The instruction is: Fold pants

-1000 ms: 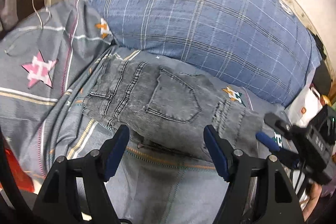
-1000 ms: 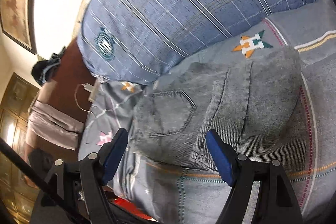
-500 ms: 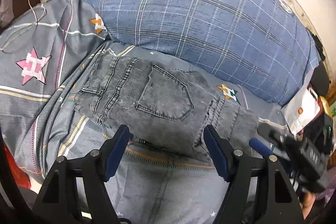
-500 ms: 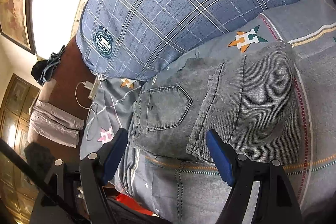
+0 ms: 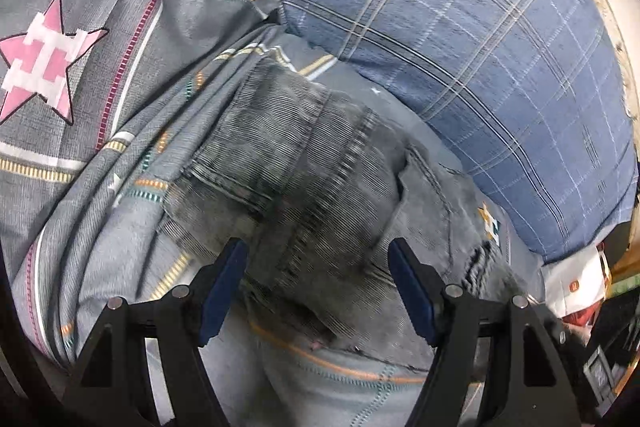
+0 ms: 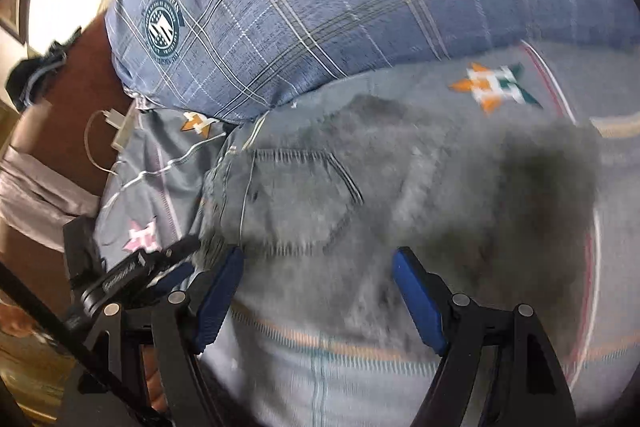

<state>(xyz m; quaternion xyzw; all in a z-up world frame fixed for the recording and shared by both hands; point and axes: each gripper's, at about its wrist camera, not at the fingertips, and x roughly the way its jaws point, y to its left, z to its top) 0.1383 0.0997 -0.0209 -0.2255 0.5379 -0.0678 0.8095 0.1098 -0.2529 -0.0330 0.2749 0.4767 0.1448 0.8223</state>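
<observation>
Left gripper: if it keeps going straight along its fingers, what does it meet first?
Most likely the folded grey jeans. The left gripper is open, nothing between its fingers, and the denim fills the gap just ahead. Depth is hard to judge in the blur, but nothing shows in front of the fabric.

Your pants (image 5: 320,179) are grey washed denim jeans, already folded into a compact bundle and lying flat on the bed. In your left wrist view the fabric shows fine ribbed fading, dark stitched seams and a hemmed edge along the near left side. In your right wrist view a back patch pocket (image 6: 296,203) faces up on the left part of the bundle, while the right part looks darker and is blurred. The far edge lies just beside the pillow.
</observation>
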